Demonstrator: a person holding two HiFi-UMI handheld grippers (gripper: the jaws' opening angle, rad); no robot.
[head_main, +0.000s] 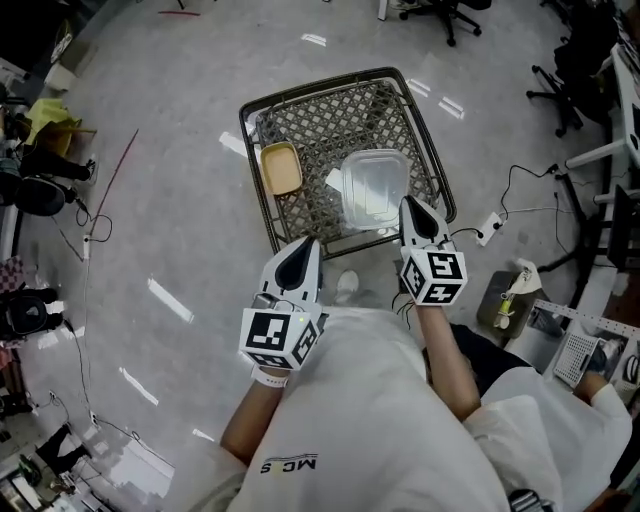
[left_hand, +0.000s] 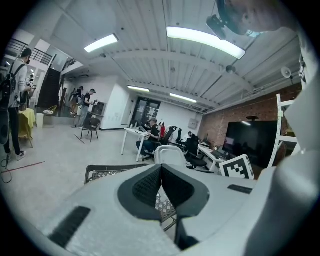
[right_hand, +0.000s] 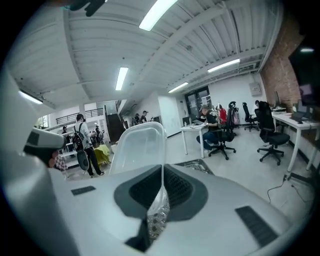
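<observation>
In the right half of the wire basket (head_main: 262, 118) on the floor sits the clear plastic container (head_main: 375, 185). Its near rim is pinched between the closed jaws of the right gripper (head_main: 409, 204), which points forward and down from an outstretched forearm. Left of the container, inside the basket, lies a tan tray (head_main: 281, 167). The left gripper (head_main: 308, 243) hovers at the basket's near rim with its jaws pressed together on nothing, its arm likewise reaching forward from the body.
</observation>
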